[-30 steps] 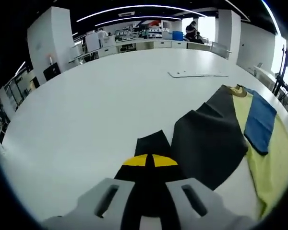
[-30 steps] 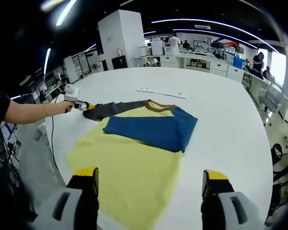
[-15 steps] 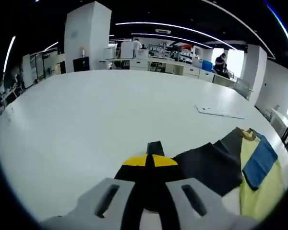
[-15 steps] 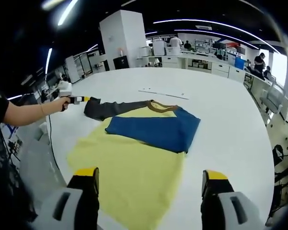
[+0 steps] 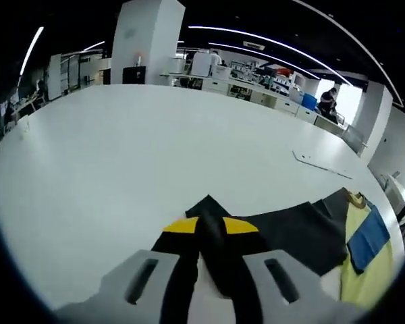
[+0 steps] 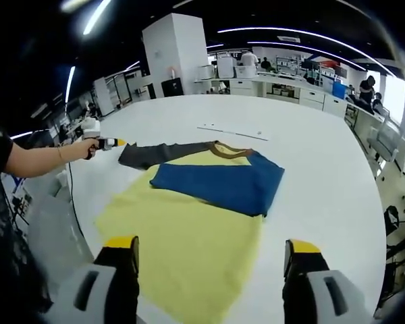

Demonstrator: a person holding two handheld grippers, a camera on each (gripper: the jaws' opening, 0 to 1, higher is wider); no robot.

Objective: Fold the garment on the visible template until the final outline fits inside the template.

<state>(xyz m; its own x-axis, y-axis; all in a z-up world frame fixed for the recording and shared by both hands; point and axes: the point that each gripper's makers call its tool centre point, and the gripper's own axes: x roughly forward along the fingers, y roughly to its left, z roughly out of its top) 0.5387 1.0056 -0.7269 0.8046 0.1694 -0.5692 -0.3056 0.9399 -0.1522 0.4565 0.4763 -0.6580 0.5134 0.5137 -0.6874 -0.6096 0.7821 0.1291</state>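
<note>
A yellow garment (image 6: 189,236) is spread flat on a large white table (image 6: 310,155), near the edge closest to the right gripper view's camera. Its blue sleeve (image 6: 219,183) is folded across the upper chest, and a brown collar (image 6: 226,149) is seen at the neckline. The dark grey sleeve (image 6: 158,153) is stretched out sideways from the shoulder towards the left gripper (image 6: 115,143), which is held in a person's hand (image 6: 81,148) beside the table edge. In the left gripper view, the same dark sleeve (image 5: 293,229) is seen running from the yellow body (image 5: 364,270) and blue sleeve (image 5: 368,236) at the right down to the left gripper (image 5: 209,229), whose yellow-tipped jaws are pressed together with the cuff end of the dark fabric pinched between them; a small point of cloth pokes out beyond the tips. The right gripper (image 6: 210,253) is held above the lower hem of the garment, with its jaws spread wide apart and nothing between them. A thin flat white sheet (image 6: 231,131) lies on the table beyond the collar, well apart from the garment; whether it is the template cannot be told. Desks and a white pillar (image 6: 175,57) are seen in the background.
</note>
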